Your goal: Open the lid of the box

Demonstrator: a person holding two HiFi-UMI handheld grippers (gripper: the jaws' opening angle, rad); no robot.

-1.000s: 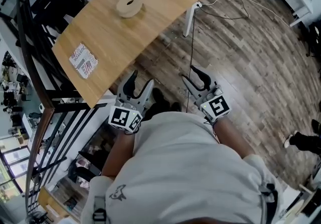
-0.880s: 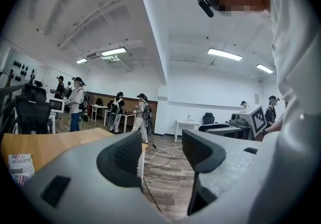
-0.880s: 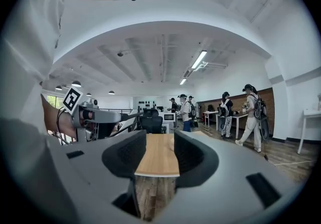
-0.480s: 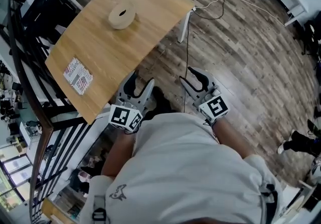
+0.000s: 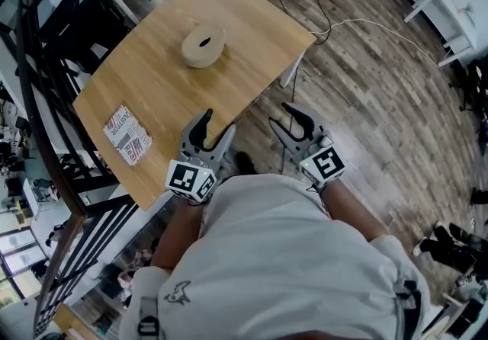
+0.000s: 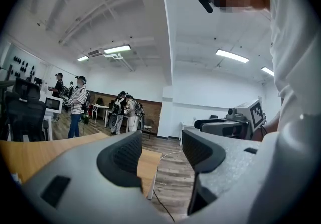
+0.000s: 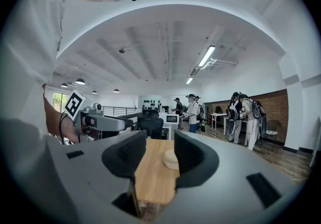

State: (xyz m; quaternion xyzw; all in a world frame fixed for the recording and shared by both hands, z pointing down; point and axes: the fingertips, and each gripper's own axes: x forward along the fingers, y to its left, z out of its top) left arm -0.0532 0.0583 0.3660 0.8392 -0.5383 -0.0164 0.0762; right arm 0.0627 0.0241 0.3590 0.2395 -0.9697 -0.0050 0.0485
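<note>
— Where's the box (image 5: 203,44)?
— On the table's (image 5: 152,79) far half. It's round, so no long axis; lid up, with a dark slot on top.
— Claws?
— Left gripper (image 5: 216,123) and right gripper (image 5: 284,115) are both spread and empty, well apart from it. In the right gripper view a jaw hides its edge.

Box (image 5: 203,44) on table (image 5: 164,75), far end; card (image 5: 127,135) near left corner.

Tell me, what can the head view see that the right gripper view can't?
Only the head view shows the printed card lying on the wooden table, and the person's white shirt. Only the right gripper view shows the ceiling lights and the brown wall. Both show the table and the round box on it.
</note>
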